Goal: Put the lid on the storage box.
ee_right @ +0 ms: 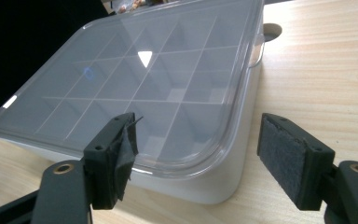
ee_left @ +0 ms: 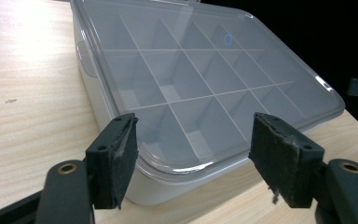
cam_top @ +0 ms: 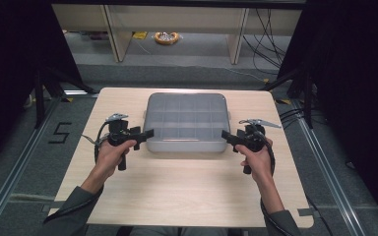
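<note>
A shallow grey-white compartment box (cam_top: 186, 120) with a clear lid lies shut on the middle of the wooden table (cam_top: 177, 196), its divider grid showing through the lid. My left gripper (cam_top: 146, 133) sits at the box's near left corner, jaws open. In the left gripper view that corner of the box (ee_left: 191, 79) lies between the spread pads of the left gripper (ee_left: 196, 140). At the near right corner my right gripper (cam_top: 226, 135) is open too. In the right gripper view the box (ee_right: 144, 79) reaches in between the parted pads of the right gripper (ee_right: 198, 140).
Bare table top stretches in front of the box and at both its sides. Beyond the far edge are floor cables, desk legs and a yellow roll (cam_top: 166, 38). Black stand legs rise at the left (cam_top: 44, 88) and right (cam_top: 300, 83) of the table.
</note>
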The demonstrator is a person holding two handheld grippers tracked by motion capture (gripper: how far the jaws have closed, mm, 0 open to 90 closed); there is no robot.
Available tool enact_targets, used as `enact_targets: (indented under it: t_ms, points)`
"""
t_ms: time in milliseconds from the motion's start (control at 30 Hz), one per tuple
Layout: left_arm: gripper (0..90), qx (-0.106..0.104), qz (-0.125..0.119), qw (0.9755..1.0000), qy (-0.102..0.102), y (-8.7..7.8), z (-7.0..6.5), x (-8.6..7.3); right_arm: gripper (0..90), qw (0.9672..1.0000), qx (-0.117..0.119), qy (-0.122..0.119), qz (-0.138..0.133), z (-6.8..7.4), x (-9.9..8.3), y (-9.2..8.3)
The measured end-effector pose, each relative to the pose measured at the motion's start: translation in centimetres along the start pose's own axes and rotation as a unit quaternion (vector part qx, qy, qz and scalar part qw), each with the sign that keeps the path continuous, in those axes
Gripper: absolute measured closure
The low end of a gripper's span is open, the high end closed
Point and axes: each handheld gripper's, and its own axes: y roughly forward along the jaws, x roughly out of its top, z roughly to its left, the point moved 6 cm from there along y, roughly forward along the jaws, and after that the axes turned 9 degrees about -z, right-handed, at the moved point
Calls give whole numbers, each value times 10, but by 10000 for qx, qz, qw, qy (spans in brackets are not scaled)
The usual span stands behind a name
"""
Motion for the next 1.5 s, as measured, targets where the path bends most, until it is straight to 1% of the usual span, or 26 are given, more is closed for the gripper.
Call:
enact_targets:
  t_ms: [67, 100, 167, 333, 367, 400, 467, 500, 600, 633, 733, 800, 833, 867, 900, 933, 967, 1000, 1033, 1200, 1233, 1267, 1300, 1333, 1367, 1500]
  points:
    - [306, -10, 38, 10000, 91, -1, -1, -2, 294, 10000, 24, -27, -6, 0, -1, 0]
    - [300, -45, 57, 9999, 72, -1, -1, -3, 294, 10000, 81, 30, 17, 2, -1, -1]
    - [296, -6, 35, 10000, 56, -1, -1, -4, 292, 9999, 78, -75, 17, 3, -2, 0]
    - [291, 15, 82, 9999, 71, -2, 1, -7, 284, 9998, 114, -106, 136, 8, -4, -2]
    - [288, 19, 76, 9999, 67, -3, 1, -7, 282, 9998, 161, -63, 76, 10, -5, -1]
    - [287, 29, 83, 9999, 67, -4, 2, -7, 280, 9998, 115, -172, 61, 8, -6, 0]
    - [286, 24, 72, 9999, 65, -5, 2, -7, 279, 9998, 141, -143, 78, 10, -6, 0]
    - [284, 34, 67, 10000, 28, -8, 2, -8, 277, 9996, 140, -128, 189, 10, -8, -2]
    - [281, 11, 35, 10000, 40, -12, 1, -8, 275, 9996, 138, -194, 133, 10, -9, -2]
    - [281, -1, 42, 10000, 66, -14, 0, -8, 274, 9996, 159, -101, 188, 12, -10, -4]
    - [279, -1, 17, 9999, 104, -20, -2, -10, 272, 9995, 230, -193, 129, 12, -10, -6]
    - [279, -24, 21, 9999, 131, -23, -3, -13, 271, 9996, 180, -101, 171, 13, -12, -8]
    - [278, 14, 36, 9999, 166, -25, -4, -15, 271, 9996, 171, 60, 201, 16, -13, -10]
    - [278, 19, 45, 9998, 184, -25, -4, -17, 270, 9995, 245, -104, 173, 14, -12, -11]
    - [277, 8, 80, 9998, 195, -26, -5, -19, 270, 9996, 198, -59, 186, 15, -13, -12]
    - [277, 8, 116, 9997, 210, -26, -6, -22, 269, 9995, 208, -193, 150, 13, -13, -12]
    - [276, -31, 138, 9997, 214, -26, -8, -26, 269, 9996, 231, -45, 164, 16, -14, -15]
    - [276, -44, 181, 9996, 230, -26, -9, -28, 269, 9996, 231, -45, 164, 16, -14, -15]
    - [275, -64, 194, 9995, 249, -26, -10, -30, 269, 9995, 237, -130, 180, 15, -14, -16]
    - [270, -114, 277, 9991, 303, -29, -16, -38, 263, 9991, 280, -219, 215, 20, -16, -22]
    - [270, -119, 246, 9992, 281, -30, -18, -39, 263, 9991, 280, -219, 215, 20, -16, -22]
    - [270, -144, 250, 9991, 300, -31, -19, -40, 262, 9994, 236, -112, 224, 23, -18, -22]
    - [268, -153, 245, 9991, 304, -32, -20, -41, 256, 9990, 295, -260, 203, 22, -18, -23]
    - [267, -151, 232, 9991, 310, -33, -22, -42, 249, 9993, 243, -14, 277, 26, -19, -25]
    - [267, -168, 265, 9990, 332, -34, -23, -44, 240, 9991, 287, -224, 208, 23, -19, -25]
    - [251, -287, 287, 9985, 361, -38, -29, -51, 207, 9992, 247, -272, 171, 23, -23, -28]
